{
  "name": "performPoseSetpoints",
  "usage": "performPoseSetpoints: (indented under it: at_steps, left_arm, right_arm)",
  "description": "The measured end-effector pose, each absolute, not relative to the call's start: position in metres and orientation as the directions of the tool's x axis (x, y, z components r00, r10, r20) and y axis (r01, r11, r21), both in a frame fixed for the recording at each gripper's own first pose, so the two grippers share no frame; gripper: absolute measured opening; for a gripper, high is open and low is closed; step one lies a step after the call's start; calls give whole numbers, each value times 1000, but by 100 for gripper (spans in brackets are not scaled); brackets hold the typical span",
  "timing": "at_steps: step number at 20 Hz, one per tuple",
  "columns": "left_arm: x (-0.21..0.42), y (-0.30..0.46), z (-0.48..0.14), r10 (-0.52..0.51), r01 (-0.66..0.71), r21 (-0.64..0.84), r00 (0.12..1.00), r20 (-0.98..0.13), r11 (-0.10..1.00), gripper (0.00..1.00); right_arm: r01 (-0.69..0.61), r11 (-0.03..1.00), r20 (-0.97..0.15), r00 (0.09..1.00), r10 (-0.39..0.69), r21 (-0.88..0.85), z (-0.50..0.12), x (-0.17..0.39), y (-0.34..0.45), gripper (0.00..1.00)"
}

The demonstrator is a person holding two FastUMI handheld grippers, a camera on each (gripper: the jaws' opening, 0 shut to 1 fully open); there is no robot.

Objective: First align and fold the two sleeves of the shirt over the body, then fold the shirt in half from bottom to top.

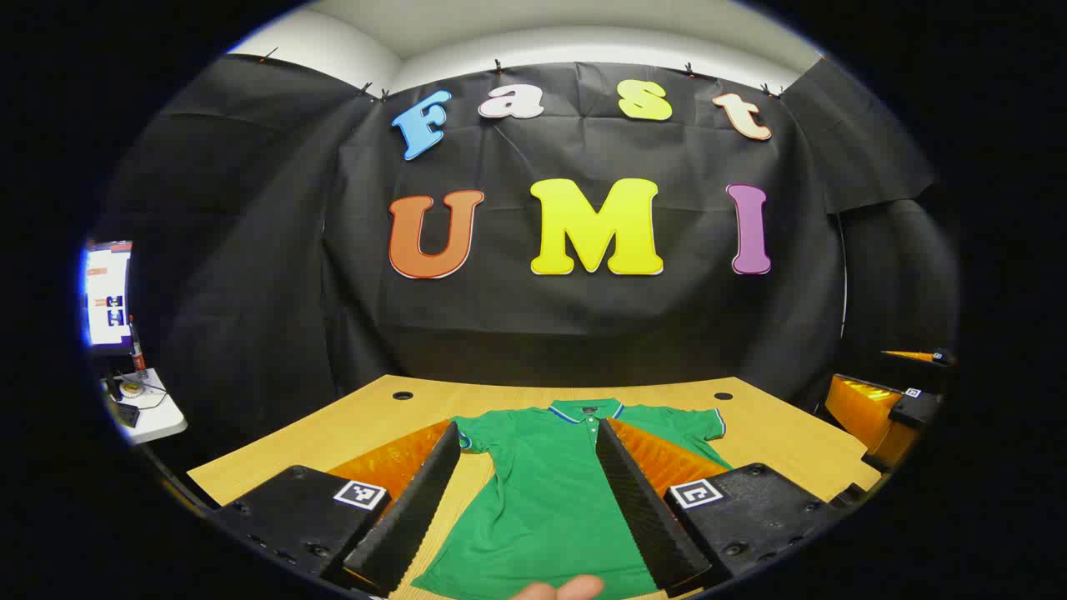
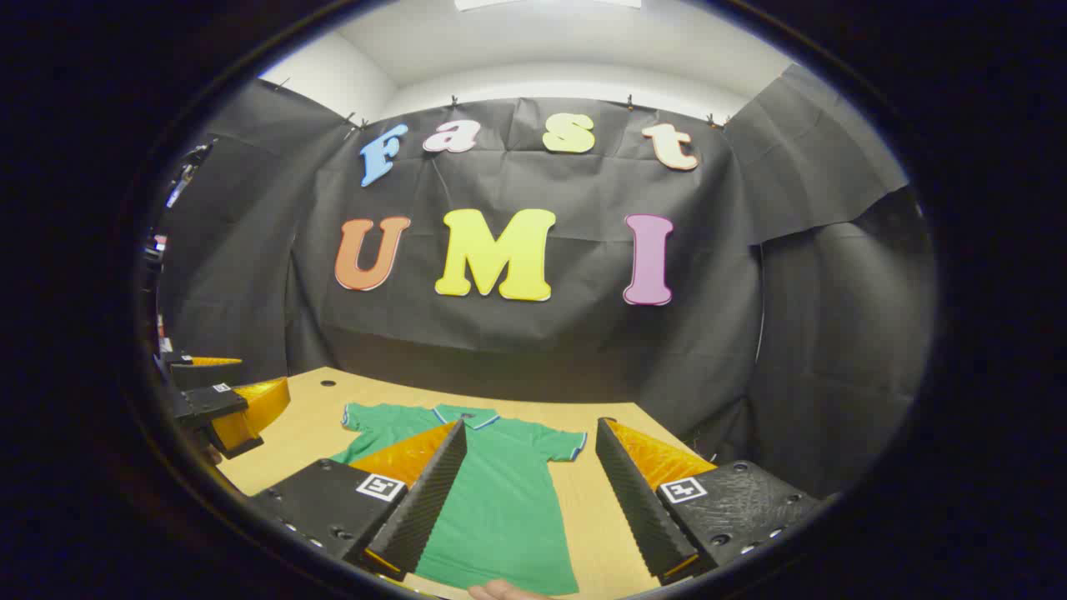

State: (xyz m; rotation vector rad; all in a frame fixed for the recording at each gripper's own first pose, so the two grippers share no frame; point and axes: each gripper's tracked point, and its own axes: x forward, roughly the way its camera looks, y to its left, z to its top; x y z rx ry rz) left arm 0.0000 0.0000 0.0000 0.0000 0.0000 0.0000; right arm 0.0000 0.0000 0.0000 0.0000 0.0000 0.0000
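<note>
Lower centre of the left gripper view: 1 green polo shirt (image 1: pixel 550 500), spread flat and face up on the tabletop (image 1: pixel 775 429), collar toward the far edge, hem toward the near edge. Long axis runs from the bottom of the frame upward, roughly along the line of sight. Both short sleeves lie spread out to either side, unfolded; the sleeve fold is judged not yet begun.

Left tongs (image 1: pixel 529 500): spread wide, holding nothing, raised above the cloth, with the shirt body showing in the gap between the 2 fingers. Judged roughly centred over the garment.

Right tongs (image 2: pixel 529 500): spread wide, holding nothing, raised. In the right gripper view the shirt (image 2: pixel 492 492) sits left of centre; its sleeve (image 2: pixel 560 443) on the right of the frame lies in the gap between the fingers. The left tongs (image 2: pixel 221 400) show again at the left edge, farther off.

Judgement: each tongs is nearer the sleeve on its own side; the coming move likely calls for a descent forward and down toward the sleeve ends, near the far half of the shirt.

Surface: pale wood-grain tabletop, 2 round holes near its far edge. A fingertip shows at the bottom edge of each frame.

Room: black cloth wall behind, white ceiling above; a lit screen (image 1: pixel 108 292) at the left edge.
</note>
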Motion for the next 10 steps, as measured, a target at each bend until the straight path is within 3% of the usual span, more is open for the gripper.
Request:
performPoseSetpoints:
  at_steps: [10]
  left_arm:
    - [2, -7, -4, -4, 4, -1, 1000, -11, 1000, 100]
  right_arm:
    - [2, 1000, 0, 1000, -2, 6, -3, 5, -3, 95]
